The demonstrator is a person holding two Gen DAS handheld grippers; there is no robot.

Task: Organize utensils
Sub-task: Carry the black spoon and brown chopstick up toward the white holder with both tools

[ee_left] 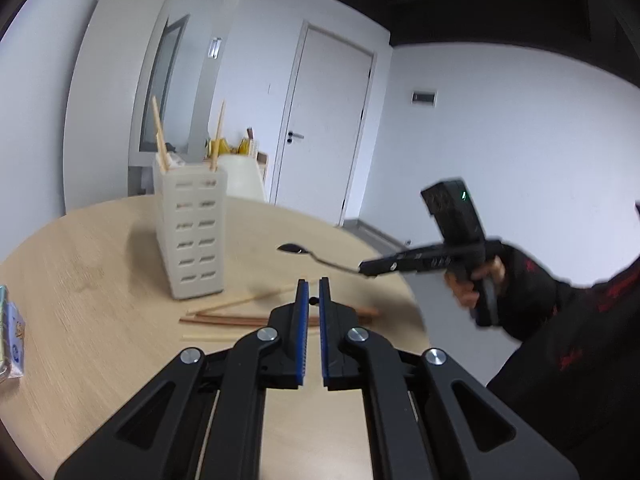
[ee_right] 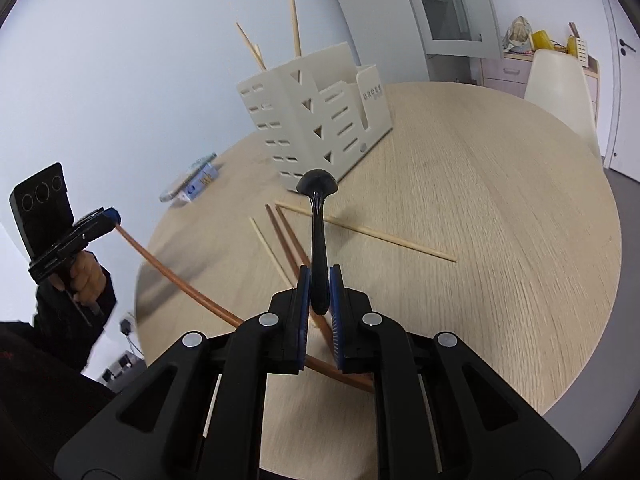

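My right gripper is shut on the handle of a black spoon, held above the round wooden table. The left wrist view shows that gripper at the right with the spoon pointing at the cream slotted utensil holder. My left gripper is shut on one end of a brown chopstick, which slants down across the table edge. In its own view the left gripper shows only a dark tip between its blue pads. The holder has light chopsticks standing in it.
Loose chopsticks lie on the table before the holder, two brown and several light ones. A tissue packet sits near the far left edge. A white chair and a cabinet stand behind the table. A person's dark sleeve is at the right.
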